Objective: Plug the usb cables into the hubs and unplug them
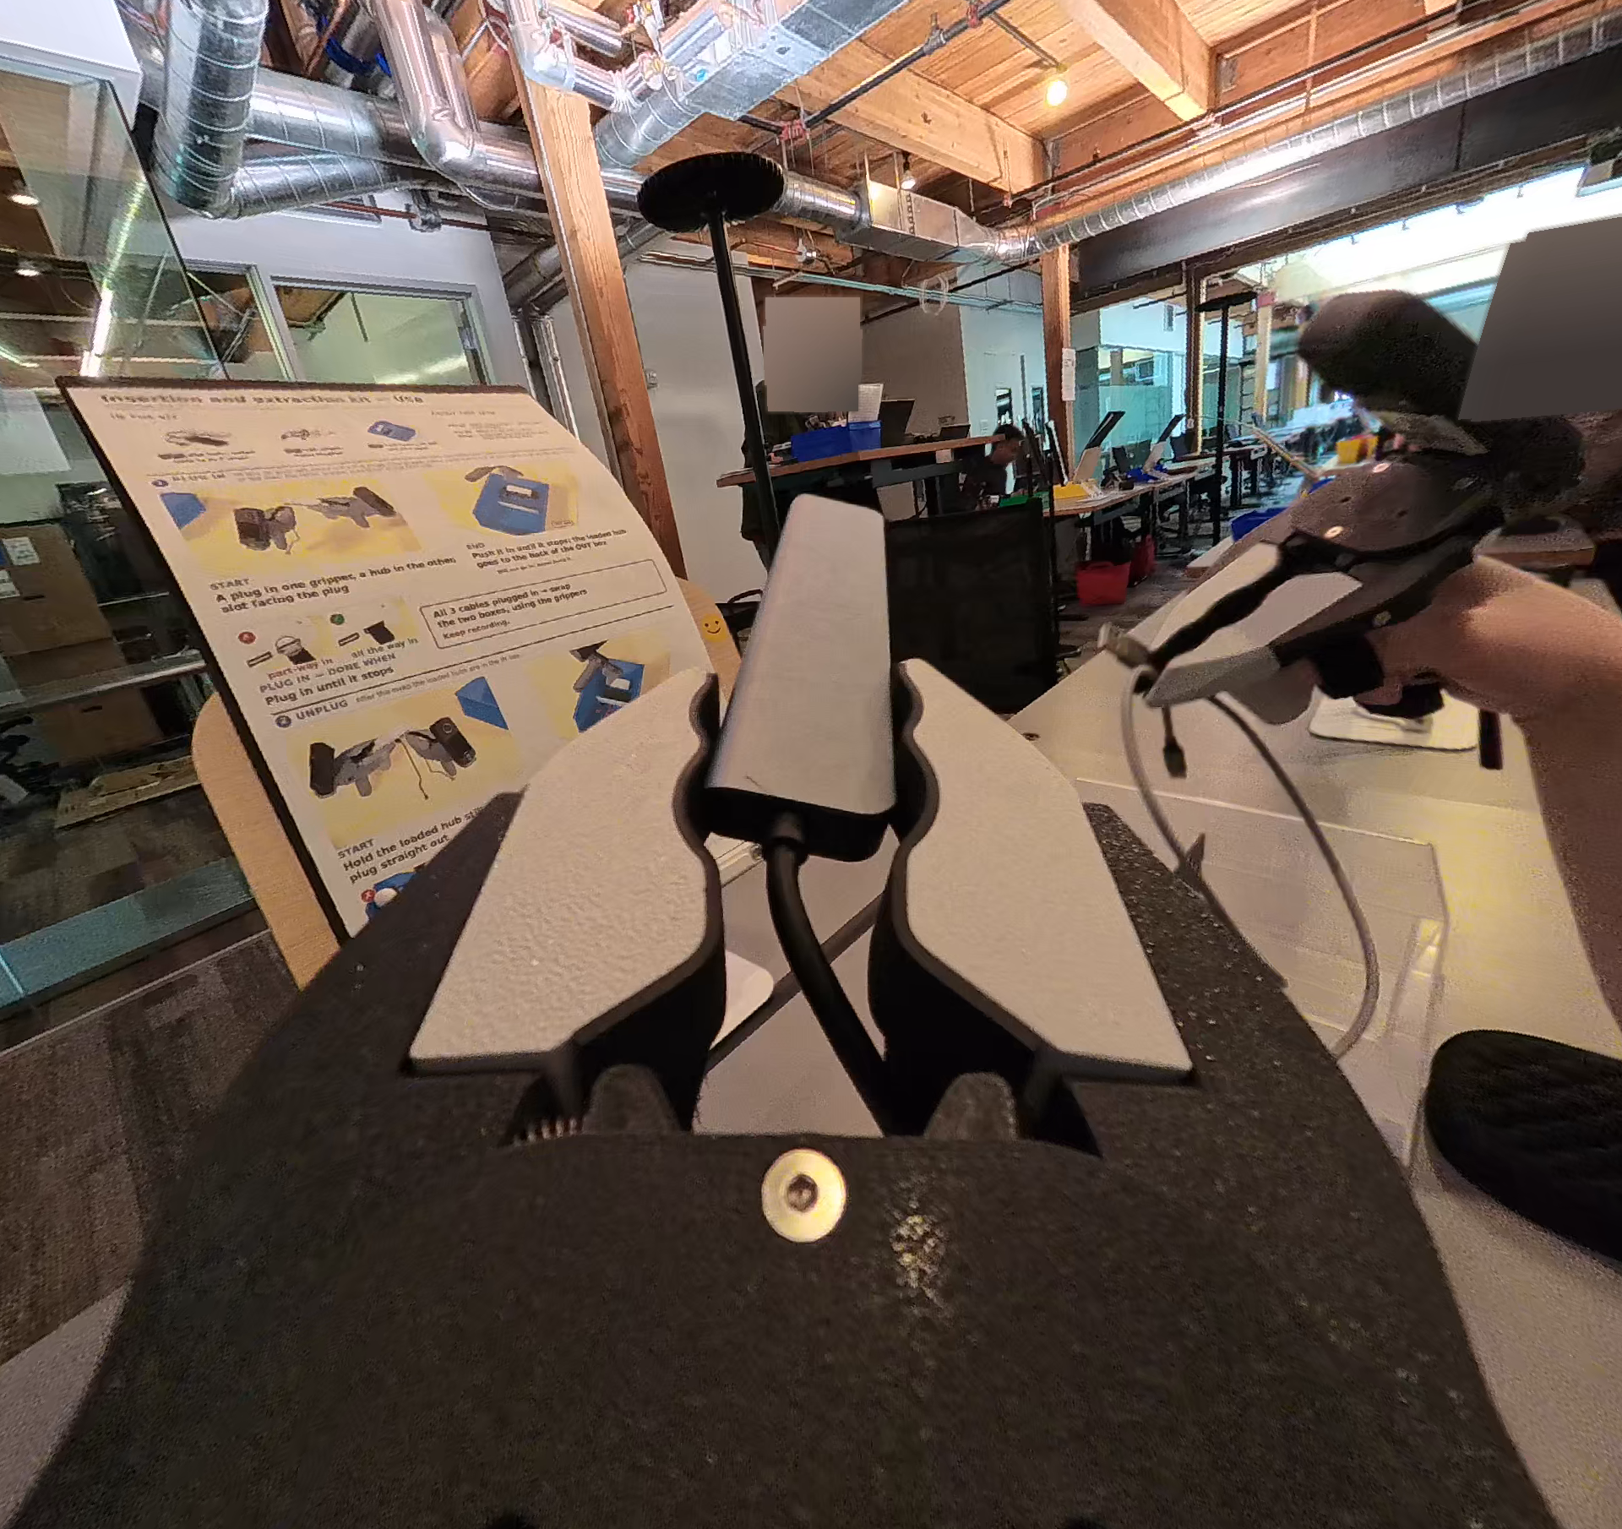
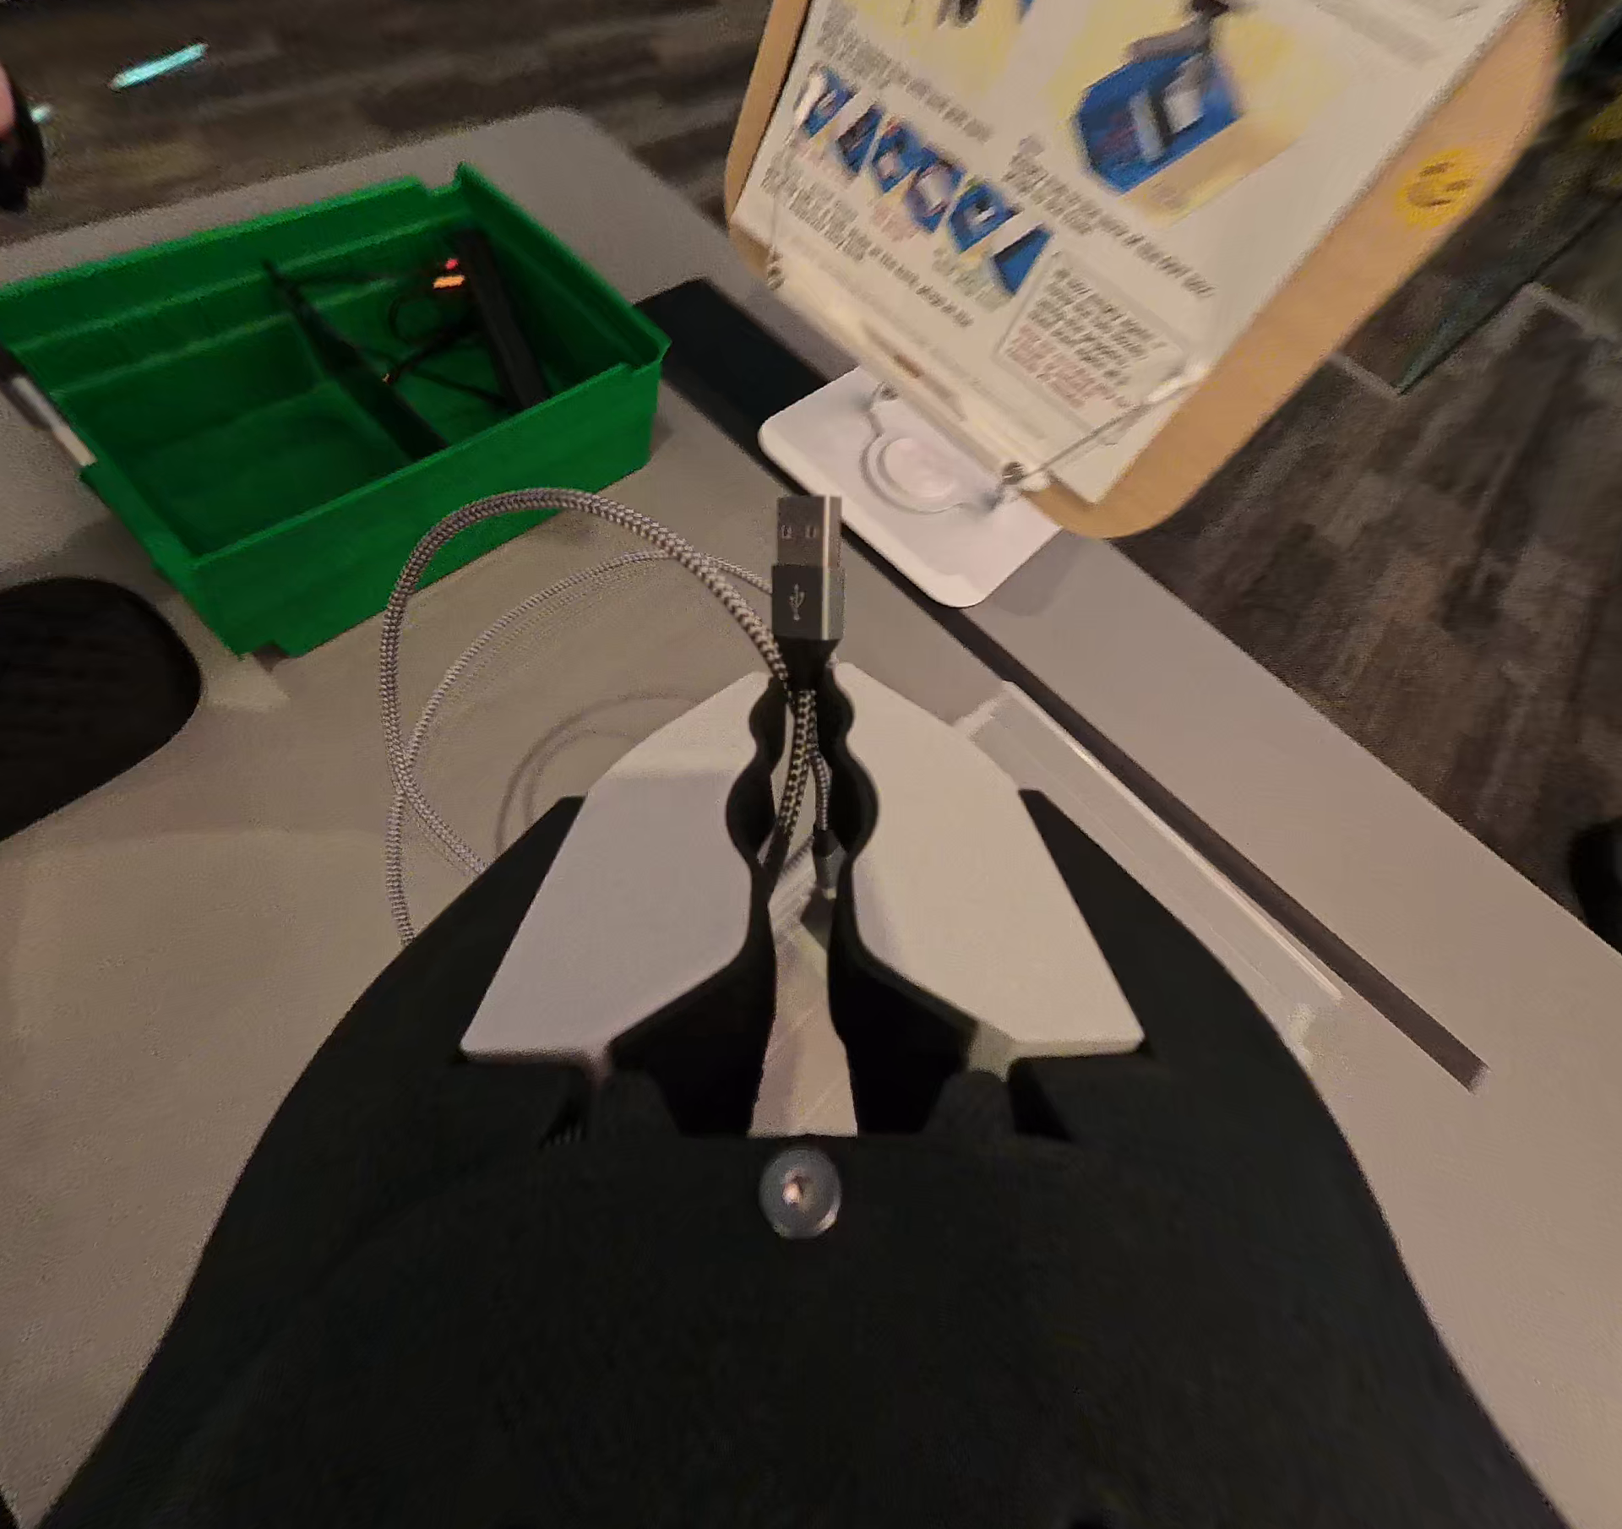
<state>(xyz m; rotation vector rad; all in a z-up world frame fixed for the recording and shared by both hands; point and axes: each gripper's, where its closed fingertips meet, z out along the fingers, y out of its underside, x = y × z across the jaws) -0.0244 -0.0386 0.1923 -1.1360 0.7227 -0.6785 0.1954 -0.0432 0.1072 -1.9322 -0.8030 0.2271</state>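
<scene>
Both sets of jaws are closed on something. The left gripper [image 1: 806,750] clamps the near end of a long grey hub [image 1: 812,635], which stands up and away from it, its black lead [image 1: 821,951] trailing back between the fingers. The right gripper [image 2: 800,688] pinches a braided cable [image 2: 491,539] just behind its silver plug [image 2: 807,565], so the plug sticks out past the fingertips; the rest of the cable loops down to the left over the grey table [image 2: 219,916].

From the left wrist view, the right gripper [image 1: 1141,657] hangs off to the right of the hub and well apart from it, the plug pointing left, roughly across the hub's long axis. I judge the plug must come square to a slot in the hub's side.

Those slots are not visible; the hub shows only a plain face. A green bin [image 2: 421,469] sits far left on the table with dark items inside, too blurred to name. An instruction sheet [image 1: 395,609] stands at the far edge.
</scene>
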